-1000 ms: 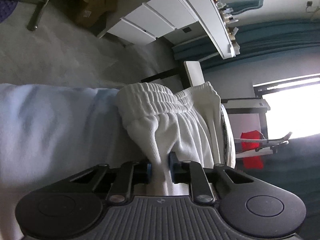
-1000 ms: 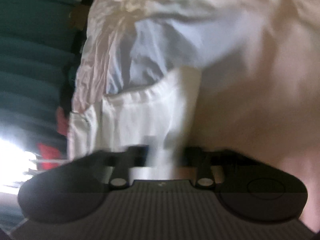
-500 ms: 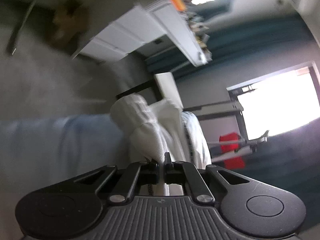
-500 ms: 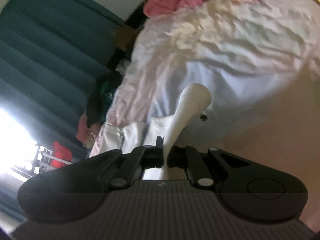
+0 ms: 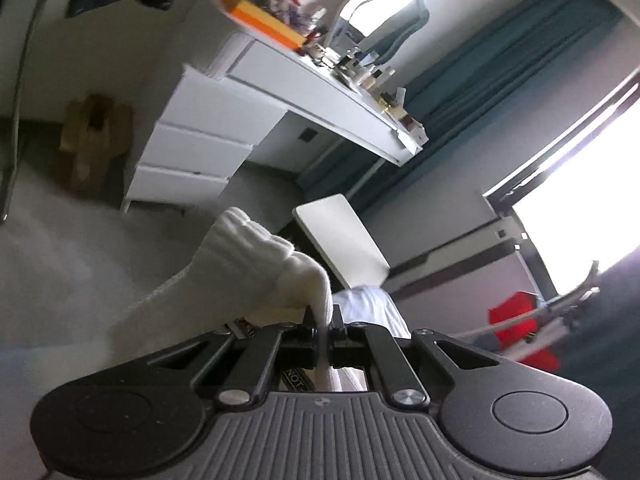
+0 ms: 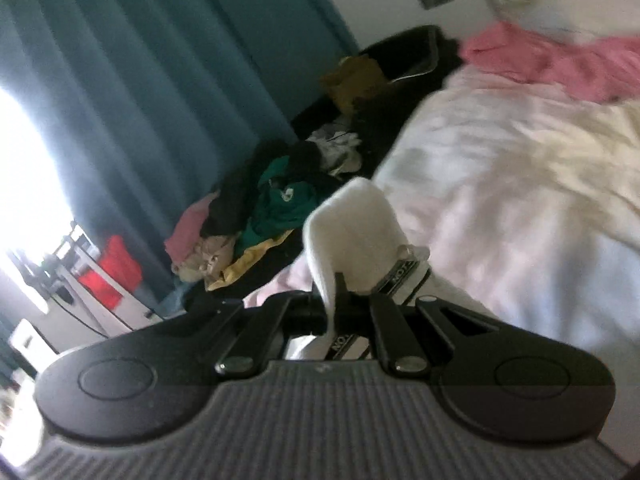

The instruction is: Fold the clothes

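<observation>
A: Slipping is my worry. The left gripper [image 5: 324, 330] has its jaws pressed together on only a thin pinch of the white garment [image 5: 256, 264], right at the ribbed waistband, and the rest bulges up and away from the bite. I'd judge that a quick swing could pull that sliver free.

B: Same on the other side? The right gripper [image 6: 338, 300] looks clamped on a narrow white fold too.

A: Yes, jaws closed on a slim edge of cloth, with a black-and-white printed strap [image 6: 400, 270] running just beside the bite. That strap could snag in the linkage, I think, or drag the fold crooked.

B: Where does the garment sit, taking the bed [image 6: 520, 184] as the mark?

A: Held up off the bed, its gathered corner rising above the right jaws, with the clothes pile [image 6: 276, 204] beyond it at the bed's far edge. From the left wrist, the waistband stands directly above the jaws and the white drawers [image 5: 200, 148] lie well behind it.

B: So uneven tension is the second risk.

A: Likely; how much cloth hangs below is hidden.
</observation>
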A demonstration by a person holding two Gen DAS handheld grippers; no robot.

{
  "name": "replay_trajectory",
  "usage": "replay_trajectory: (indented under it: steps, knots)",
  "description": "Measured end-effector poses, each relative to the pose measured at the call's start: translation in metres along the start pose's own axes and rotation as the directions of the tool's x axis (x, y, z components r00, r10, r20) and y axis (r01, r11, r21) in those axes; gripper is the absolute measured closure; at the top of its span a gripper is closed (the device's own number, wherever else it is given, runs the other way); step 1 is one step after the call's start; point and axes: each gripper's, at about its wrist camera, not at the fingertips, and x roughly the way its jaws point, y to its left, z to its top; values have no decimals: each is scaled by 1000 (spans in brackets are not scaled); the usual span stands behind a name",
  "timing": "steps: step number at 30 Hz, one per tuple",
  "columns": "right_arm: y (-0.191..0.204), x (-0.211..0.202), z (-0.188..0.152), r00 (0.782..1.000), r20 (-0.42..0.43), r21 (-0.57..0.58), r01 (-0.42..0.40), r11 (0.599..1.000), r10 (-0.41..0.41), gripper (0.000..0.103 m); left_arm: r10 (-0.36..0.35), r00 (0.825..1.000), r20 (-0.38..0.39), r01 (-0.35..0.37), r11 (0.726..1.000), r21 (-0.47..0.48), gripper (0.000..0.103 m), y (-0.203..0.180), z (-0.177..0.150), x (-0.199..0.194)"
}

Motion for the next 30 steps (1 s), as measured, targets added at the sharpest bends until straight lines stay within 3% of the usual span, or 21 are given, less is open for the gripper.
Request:
replay_trajectory:
  steps: [7, 11, 13, 18, 20, 22, 24, 27, 30]
  knots:
    - [45, 140, -30, 989, -58, -123, 128, 984, -136, 98, 133, 991, -17, -130, 984, 121, 98, -65, -31, 139]
    - [33, 161, -47, 990, -74, -147, 107, 983, -119, 97, 206, 976, -72, -186, 958, 216, 94, -74, -47, 183]
    - [27, 170, -55, 991, -83, -155, 93, 983, -107, 97, 203, 973, -108, -172, 954, 244, 86, -73, -51, 192]
    - [2, 133, -62, 986, -168, -11, -11, 1000, 9, 92, 90, 977, -194, -55, 982, 179, 63, -47, -54, 167]
    - [-8, 117, -64, 978, -198, 52, -50, 997, 59, 84, 46, 978, -204, -8, 983, 182, 53, -41, -54, 145]
    - [-18, 101, -66, 968, -224, 116, -87, 989, 112, 51, 10, 979, -205, 28, 983, 182, 45, -35, -52, 122]
    - [-28, 85, -68, 955, -247, 181, -122, 976, 165, 41, -38, 977, -211, 74, 984, 164, 38, -24, -52, 96]
    - [-50, 38, -93, 922, -281, 309, -175, 935, 266, 40, -93, 971, -220, 121, 985, 119, 29, 3, -56, 57]
    - [-73, -3, -120, 884, -321, 411, -193, 891, 339, 41, -77, 976, -204, 89, 995, 53, 28, 40, -61, 13]
